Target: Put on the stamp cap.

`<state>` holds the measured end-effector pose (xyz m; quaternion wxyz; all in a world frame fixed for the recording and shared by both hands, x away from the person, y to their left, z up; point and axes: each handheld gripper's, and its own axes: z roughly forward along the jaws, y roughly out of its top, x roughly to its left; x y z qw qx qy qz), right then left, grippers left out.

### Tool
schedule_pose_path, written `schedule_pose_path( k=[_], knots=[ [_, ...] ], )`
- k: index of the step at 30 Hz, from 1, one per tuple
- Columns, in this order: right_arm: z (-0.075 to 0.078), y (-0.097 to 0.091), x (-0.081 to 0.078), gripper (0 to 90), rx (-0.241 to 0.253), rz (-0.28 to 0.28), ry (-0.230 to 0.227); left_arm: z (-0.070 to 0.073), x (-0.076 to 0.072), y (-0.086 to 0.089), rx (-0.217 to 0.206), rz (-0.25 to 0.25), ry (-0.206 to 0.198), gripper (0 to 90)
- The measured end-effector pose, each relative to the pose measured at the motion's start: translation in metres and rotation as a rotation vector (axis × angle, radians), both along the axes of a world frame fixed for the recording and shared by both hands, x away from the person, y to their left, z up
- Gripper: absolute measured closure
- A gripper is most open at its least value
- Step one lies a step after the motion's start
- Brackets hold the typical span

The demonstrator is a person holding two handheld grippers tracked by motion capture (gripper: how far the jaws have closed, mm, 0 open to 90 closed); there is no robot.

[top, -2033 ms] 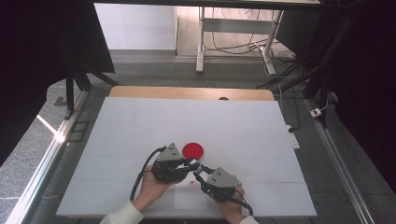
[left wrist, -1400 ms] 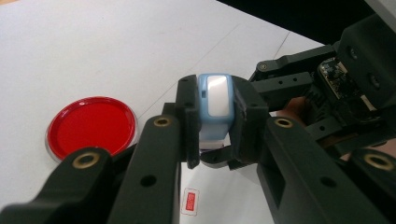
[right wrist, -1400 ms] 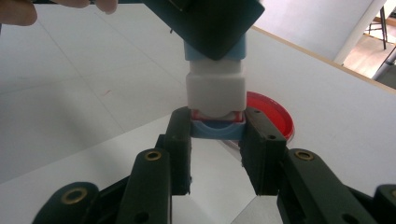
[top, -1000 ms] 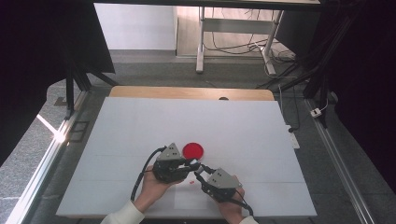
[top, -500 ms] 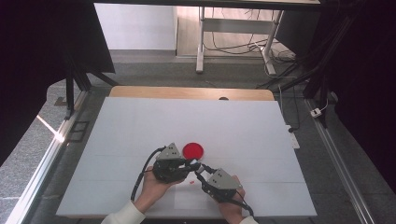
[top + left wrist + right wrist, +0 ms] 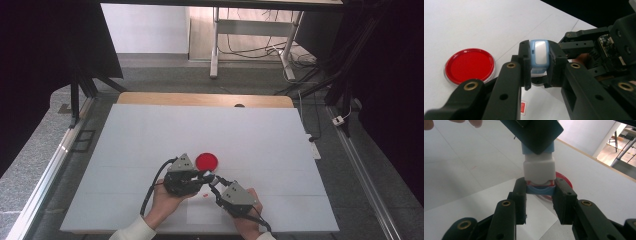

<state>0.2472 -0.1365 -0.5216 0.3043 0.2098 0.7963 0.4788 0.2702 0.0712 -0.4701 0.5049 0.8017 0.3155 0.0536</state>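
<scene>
The left claw [image 6: 539,72] gripped a small blue-and-white block [image 6: 539,56] between its black jaws above the white bench [image 6: 474,22]. A red round lid [image 6: 469,65] lay to its left, the right claw [image 6: 584,50] meeting the block from beyond.

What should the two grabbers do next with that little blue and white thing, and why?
Probably pull gently apart. The left gripper clamps the blue end of the small blue-and-white case, the right gripper clamps its other end, so each holds one half above the table, beside the red dish.
</scene>
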Motion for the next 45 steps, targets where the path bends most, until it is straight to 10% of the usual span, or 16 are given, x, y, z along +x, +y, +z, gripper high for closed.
schedule_pose_path(
  k=[45],
  knots=[
    [0.001,0.002,-0.002,65.3,-0.090,0.034,-0.016,-0.014,0.008,0.001,-0.037,-0.027,0.114,76.0]
  ],
)
